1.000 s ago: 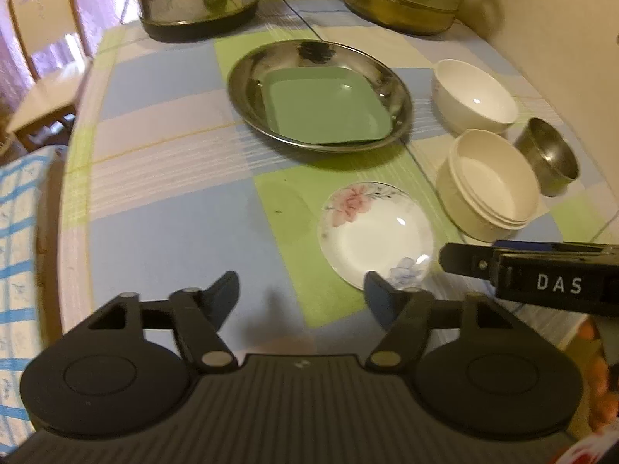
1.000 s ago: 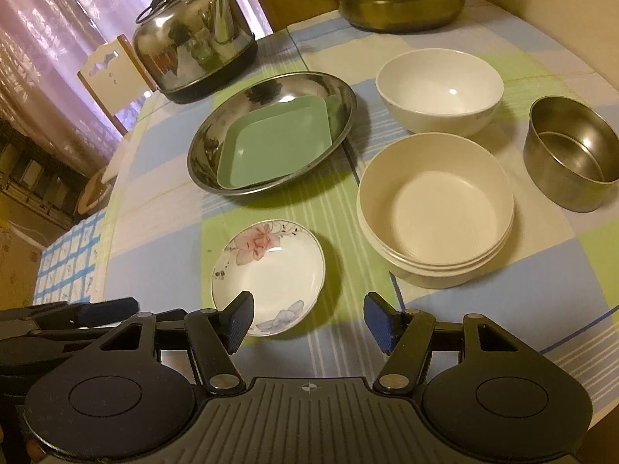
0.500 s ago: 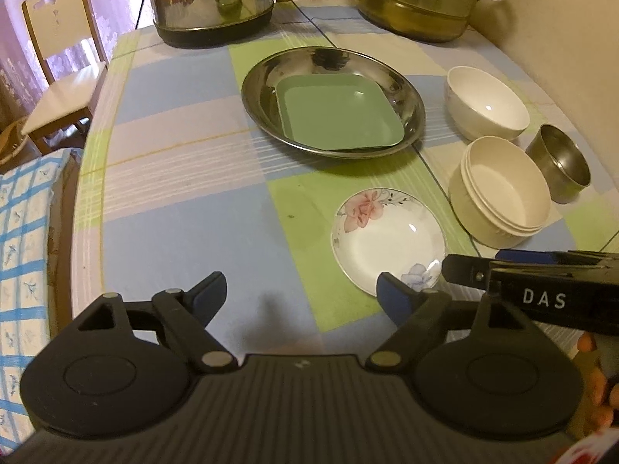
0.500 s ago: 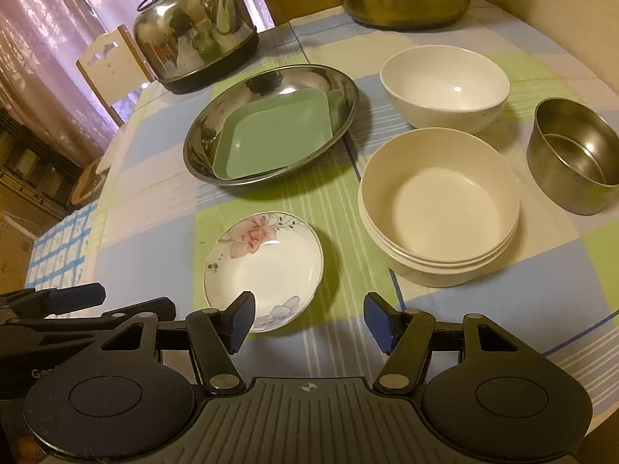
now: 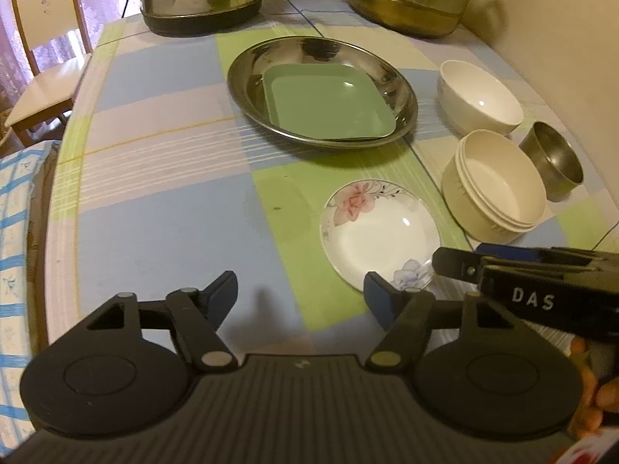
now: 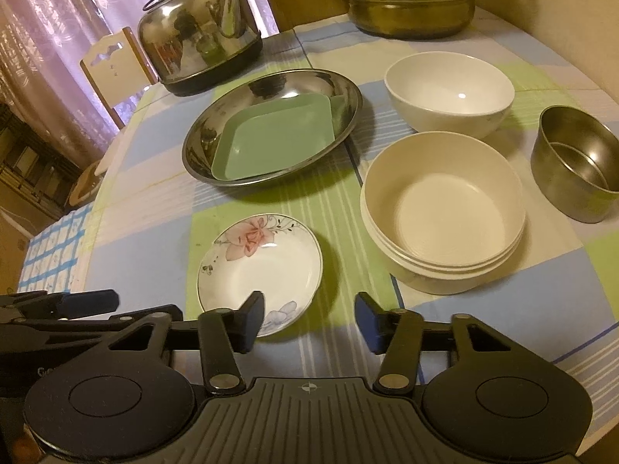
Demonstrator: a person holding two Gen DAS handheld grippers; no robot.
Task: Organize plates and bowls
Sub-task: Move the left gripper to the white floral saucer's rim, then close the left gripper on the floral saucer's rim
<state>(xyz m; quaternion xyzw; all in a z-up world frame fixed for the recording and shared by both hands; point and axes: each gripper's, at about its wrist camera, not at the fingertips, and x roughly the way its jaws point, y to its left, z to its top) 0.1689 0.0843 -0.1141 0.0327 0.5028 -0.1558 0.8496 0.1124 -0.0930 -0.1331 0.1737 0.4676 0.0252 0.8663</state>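
Over the last second both views drew back a little and rose: the floral plate (image 6: 260, 268) sat slightly farther from the right tool (image 6: 308, 321) than it had a second earlier, and the left tool (image 5: 301, 295) had lifted, so more of the table (image 5: 162, 208) lay visible beyond its tips. None of the dishes had shifted. That suggested the person was still lining up an approach, with the next pick not yet begun.

Using the floral plate as the landmark: the steel platter (image 6: 340, 116) lay beyond it, with the green square plate (image 6: 271, 143) resting inside. To the plate's right stood the stacked cream bowls (image 6: 441, 208), nested one within another. Beyond those sat the single white bowl (image 6: 448, 92), and to the right of the stack the steel cup (image 6: 572, 170). A kettle (image 6: 197, 46) and a brass pot (image 6: 410, 0) stood at the far side, well past the platter.

The right tool hovered just on the near side of the plate, jaws spread wide and empty, its left fingertip overlapping the plate's near rim in the view; contact could not be confirmed. The left tool hung to the plate's left and nearer, also wide apart with nothing between its fingers, pointing across the bare cloth. The plate looked the likeliest next pick, probably bound for the platter.
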